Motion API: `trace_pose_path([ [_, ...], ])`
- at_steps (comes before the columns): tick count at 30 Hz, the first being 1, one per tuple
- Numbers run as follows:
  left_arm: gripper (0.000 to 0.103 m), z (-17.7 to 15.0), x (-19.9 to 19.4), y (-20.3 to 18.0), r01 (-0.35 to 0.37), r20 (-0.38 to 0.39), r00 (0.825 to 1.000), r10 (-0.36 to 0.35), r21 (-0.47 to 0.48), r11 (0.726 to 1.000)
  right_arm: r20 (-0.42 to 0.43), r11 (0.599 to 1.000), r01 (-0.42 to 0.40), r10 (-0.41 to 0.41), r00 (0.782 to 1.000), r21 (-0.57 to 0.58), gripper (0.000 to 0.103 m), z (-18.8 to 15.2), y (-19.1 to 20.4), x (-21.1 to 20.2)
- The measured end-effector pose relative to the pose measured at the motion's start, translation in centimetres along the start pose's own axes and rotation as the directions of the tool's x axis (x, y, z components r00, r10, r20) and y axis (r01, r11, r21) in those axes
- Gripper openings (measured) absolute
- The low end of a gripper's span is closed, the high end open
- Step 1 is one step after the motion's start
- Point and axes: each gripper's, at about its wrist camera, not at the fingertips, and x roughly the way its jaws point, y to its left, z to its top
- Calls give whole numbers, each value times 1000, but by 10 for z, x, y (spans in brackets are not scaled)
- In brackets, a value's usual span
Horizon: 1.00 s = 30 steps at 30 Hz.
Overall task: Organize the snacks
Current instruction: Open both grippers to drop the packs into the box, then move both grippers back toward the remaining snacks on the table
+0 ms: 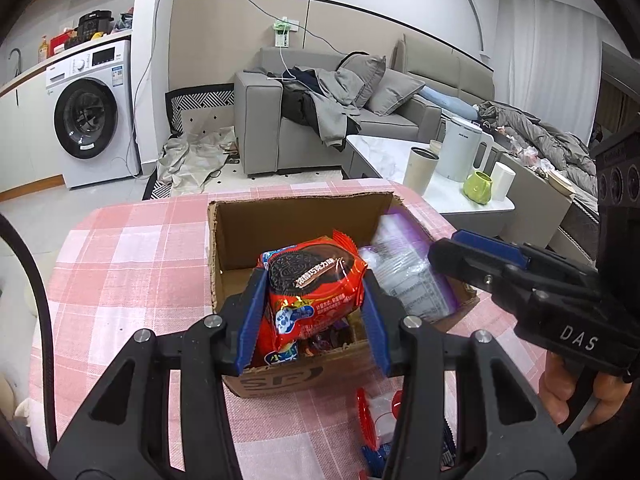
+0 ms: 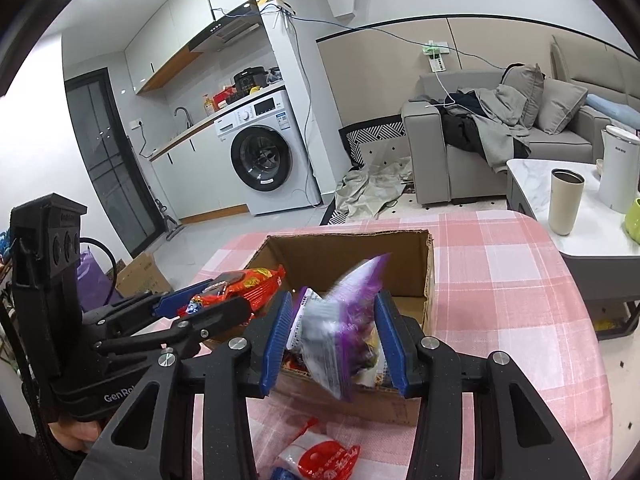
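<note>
Both packets hang over the open box point(image 1: 280, 220). The left claw point(image 1: 314, 312) is clamped on the red cookie pack point(image 1: 316, 280); the right claw point(image 2: 332, 336) looks apart, its purple bag point(image 2: 340, 320) blurred, seemingly dropping in. Next: release the cookies, then fetch the packets on the surface point(image 2: 520, 280).

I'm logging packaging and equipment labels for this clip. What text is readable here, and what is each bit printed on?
"DAS": on the right claw body, left wrist view.
"GenRo", cut off: on the left claw body, right wrist view.
"SF", partly hidden: on the cardboard box front.
"OREO": embossed on the cookie pictured on the red packet.
Chinese print on the red packet, purple bag and washing machine: too small or blurred.
</note>
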Motion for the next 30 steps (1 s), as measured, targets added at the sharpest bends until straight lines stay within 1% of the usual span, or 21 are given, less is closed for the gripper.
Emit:
trace_pose_path([
  [5, 42, 1, 14, 4, -7, -13, 1000, 7, -4, 1000, -13, 1000, -4, 4, 1000, 2, 40, 1, -1, 9],
  [12, 43, 1, 33, 8, -16, -29, 999, 16, -9, 1000, -16, 1000, -2, 2, 1000, 7, 40, 1, -3, 11],
  [17, 43, -1, 44, 9, -25, -36, 999, 25, 4, 1000, -23, 1000, 3, -2, 1000, 13, 40, 0, -7, 12],
  [19, 45, -1, 44, 8, -29, -37, 999, 29, 11, 1000, -23, 1000, 5, -5, 1000, 15, 40, -1, -9, 11],
  [20, 47, -1, 44, 8, -24, -36, 999, 24, 11, 1000, -26, 1000, 6, -5, 1000, 16, 40, -1, -9, 11],
  [21, 53, -1, 43, 7, -22, -33, 999, 23, 12, 1000, -28, 1000, 8, -7, 1000, 15, 40, -1, -10, 11],
  [22, 57, -1, 42, 7, -22, -28, 999, 22, 15, 1000, -27, 1000, 11, -11, 1000, 14, 42, -2, -11, 9],
  [23, 67, -2, 39, 6, -22, -21, 1000, 22, 19, 1000, -24, 1000, 13, -13, 1000, 13, 49, -3, -11, 8],
  [24, 79, -3, 34, 4, -22, -11, 1000, 22, 22, 1000, -21, 1000, 14, -14, 1000, 13, 51, -4, -11, 6],
  [25, 82, -4, 30, 3, -20, 4, 1000, 20, 28, 999, -21, 1000, 12, -12, 1000, 9, 53, -5, -12, 3],
  [27, 85, -5, 20, -3, -15, 21, 1000, 14, 42, 999, -23, 1000, 18, -18, 1000, 1, 59, -8, -12, -1],
  [29, 88, -9, 13, -5, -26, 24, 999, 25, 46, 999, -17, 1000, 13, -13, 1000, 3, 81, -12, -12, -9],
  [30, 91, -11, 9, -5, -29, 29, 999, 28, 44, 999, -13, 1000, 10, -10, 1000, 6, 86, -14, -12, -13],
])
